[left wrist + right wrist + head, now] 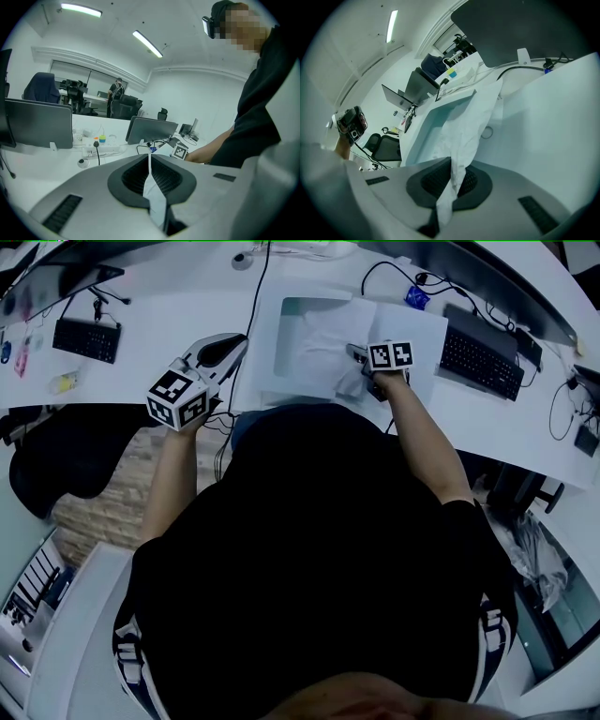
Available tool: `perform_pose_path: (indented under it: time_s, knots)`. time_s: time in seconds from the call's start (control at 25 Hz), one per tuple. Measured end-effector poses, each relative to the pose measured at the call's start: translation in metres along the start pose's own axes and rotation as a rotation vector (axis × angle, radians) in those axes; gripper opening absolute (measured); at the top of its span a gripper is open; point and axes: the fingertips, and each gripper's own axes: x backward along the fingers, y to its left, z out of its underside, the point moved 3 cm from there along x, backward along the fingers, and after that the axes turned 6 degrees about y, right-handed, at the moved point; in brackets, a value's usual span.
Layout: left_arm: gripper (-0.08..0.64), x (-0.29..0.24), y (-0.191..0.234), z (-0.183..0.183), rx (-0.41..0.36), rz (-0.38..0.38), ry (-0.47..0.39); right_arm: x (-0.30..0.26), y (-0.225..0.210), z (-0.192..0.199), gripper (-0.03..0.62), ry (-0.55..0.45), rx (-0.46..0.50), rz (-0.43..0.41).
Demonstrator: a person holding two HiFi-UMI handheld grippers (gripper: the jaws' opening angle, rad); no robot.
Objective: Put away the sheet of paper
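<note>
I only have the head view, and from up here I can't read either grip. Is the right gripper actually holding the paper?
Observer: Yes, the right gripper is shut on the crumpled sheet of paper.
Operator: And the left one?
Observer: The left gripper is shut on a thin white sheet seen edge-on; I can't tell what it belongs to.
Operator: Where does the paper run from the right jaws?
Observer: Out over the white box, whose open hollow has raised walls.
</note>
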Motion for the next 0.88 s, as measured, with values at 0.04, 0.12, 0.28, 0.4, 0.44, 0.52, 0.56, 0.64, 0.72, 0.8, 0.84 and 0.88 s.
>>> perform_pose_path:
  time_s: [0.04, 0.12, 0.28, 0.4, 0.44, 0.52, 0.56, 0.64, 0.72, 0.8, 0.84, 0.88]
  knots:
    - [0.034, 0.0, 0.0, 0.0, -0.001, 0.001, 0.001, -0.001, 0.001, 0.0, 0.014, -0.001, -0.004, -0.005]
    - [0.034, 0.001, 0.001, 0.0, -0.001, 0.003, 0.004, -0.004, 0.004, -0.001, 0.014, -0.002, -0.014, -0.015]
    - [0.034, 0.006, 0.004, 0.002, 0.001, 0.002, 0.011, -0.012, 0.01, -0.006, 0.014, -0.001, -0.019, -0.029]
    - [0.034, 0.008, 0.006, 0.003, 0.008, -0.004, 0.012, -0.017, 0.013, -0.008, 0.014, 0.005, -0.022, -0.038]
    - [0.034, 0.009, 0.006, 0.003, 0.01, -0.006, 0.011, -0.019, 0.015, -0.008, 0.014, 0.009, -0.017, -0.039]
    - [0.034, 0.011, 0.006, 0.004, 0.012, -0.007, 0.01, -0.022, 0.017, -0.009, 0.014, 0.019, -0.006, -0.039]
    - [0.034, 0.012, 0.006, 0.006, 0.012, -0.007, 0.012, -0.024, 0.018, -0.009, 0.014, 0.024, -0.001, -0.038]
    - [0.034, 0.013, 0.006, 0.008, 0.014, -0.009, 0.015, -0.027, 0.019, -0.01, 0.014, 0.031, 0.005, -0.038]
    - [0.034, 0.016, 0.006, 0.008, 0.015, -0.014, 0.015, -0.03, 0.022, -0.012, 0.014, 0.033, 0.005, -0.043]
    - [0.034, 0.019, 0.006, 0.007, 0.017, -0.02, 0.013, -0.033, 0.026, -0.014, 0.014, 0.033, 0.0, -0.055]
    - [0.034, 0.019, 0.006, 0.006, 0.018, -0.022, 0.012, -0.034, 0.027, -0.014, 0.014, 0.034, -0.005, -0.061]
    - [0.034, 0.02, 0.006, 0.006, 0.018, -0.023, 0.012, -0.035, 0.028, -0.014, 0.014, 0.035, -0.01, -0.067]
